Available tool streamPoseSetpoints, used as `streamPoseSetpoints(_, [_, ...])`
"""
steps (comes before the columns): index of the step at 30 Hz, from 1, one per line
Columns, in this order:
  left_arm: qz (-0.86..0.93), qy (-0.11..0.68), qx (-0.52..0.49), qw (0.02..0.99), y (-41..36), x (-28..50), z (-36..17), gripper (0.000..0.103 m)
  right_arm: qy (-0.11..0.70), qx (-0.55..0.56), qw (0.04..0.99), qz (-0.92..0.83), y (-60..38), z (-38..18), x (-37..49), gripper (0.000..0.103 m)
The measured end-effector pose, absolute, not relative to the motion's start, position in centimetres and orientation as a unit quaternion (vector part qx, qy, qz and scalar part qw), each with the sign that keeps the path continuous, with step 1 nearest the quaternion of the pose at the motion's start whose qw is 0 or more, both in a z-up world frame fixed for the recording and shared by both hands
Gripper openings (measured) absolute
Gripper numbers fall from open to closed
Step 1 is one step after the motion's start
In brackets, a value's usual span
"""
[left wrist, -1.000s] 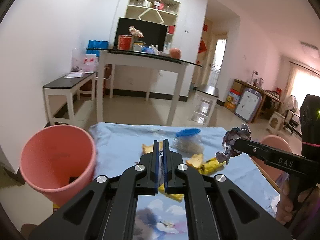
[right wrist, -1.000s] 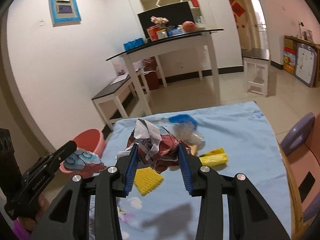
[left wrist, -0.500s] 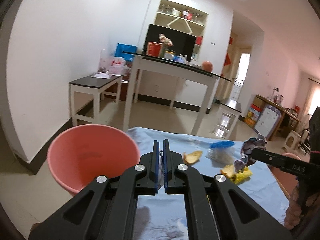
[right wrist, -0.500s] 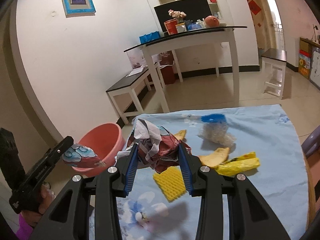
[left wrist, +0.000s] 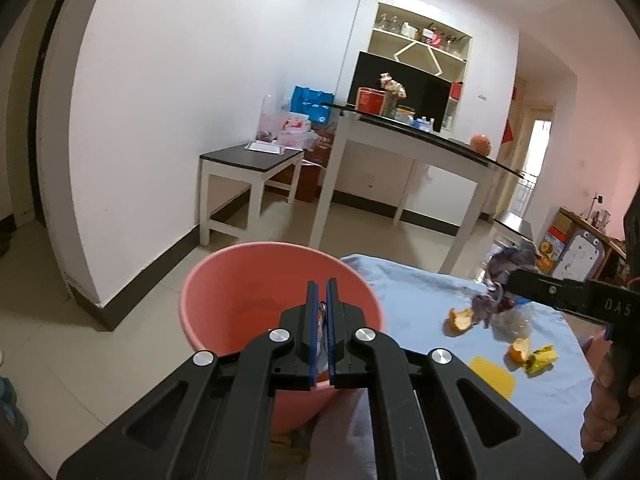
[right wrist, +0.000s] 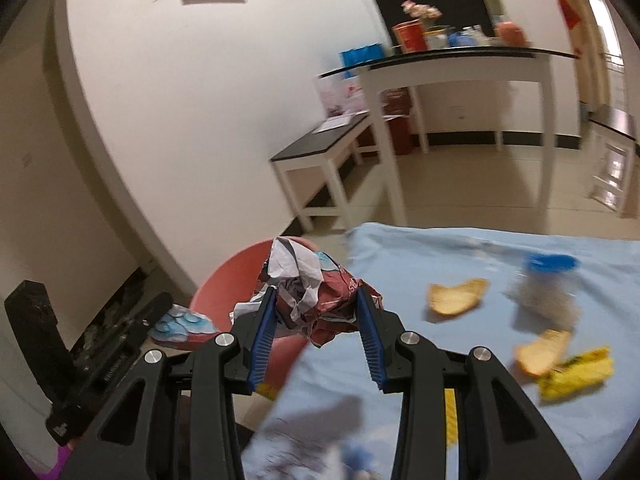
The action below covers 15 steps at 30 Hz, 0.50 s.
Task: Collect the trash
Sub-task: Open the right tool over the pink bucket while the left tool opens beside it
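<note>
Pale blue cloth covers your table (right wrist: 460, 256), with two curled orange peels (right wrist: 458, 291), one ridged yellow sponge (left wrist: 491, 376), a crumpled yellow wrapper (right wrist: 576, 372) and a blue-capped jar (blurred) (right wrist: 546, 284) on it. Your right tongs (right wrist: 316, 320) clamp a crinkled maroon-and-white wrapper (right wrist: 316, 296) beside the round pink bin (left wrist: 240, 300). Your left tongs (left wrist: 319, 320), nearly closed, pinch a thin blue-patterned scrap (right wrist: 182, 322) over the bin.
</note>
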<state>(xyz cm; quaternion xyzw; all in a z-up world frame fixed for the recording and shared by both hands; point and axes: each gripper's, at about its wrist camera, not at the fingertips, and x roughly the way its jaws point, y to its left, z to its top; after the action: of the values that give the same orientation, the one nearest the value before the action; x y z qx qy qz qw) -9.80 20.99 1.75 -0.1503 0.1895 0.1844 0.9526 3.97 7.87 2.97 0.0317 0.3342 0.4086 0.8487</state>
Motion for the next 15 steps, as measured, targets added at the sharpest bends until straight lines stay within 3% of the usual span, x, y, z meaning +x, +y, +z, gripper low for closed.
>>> streamPoseSetpoints(15, [0.2, 0.206, -0.187, 0.939, 24.5, -8.1, -0.7, 0.004, 0.368, -0.01, 0.819, 0.441, 18.1, -0.3, 5.4, 0.041])
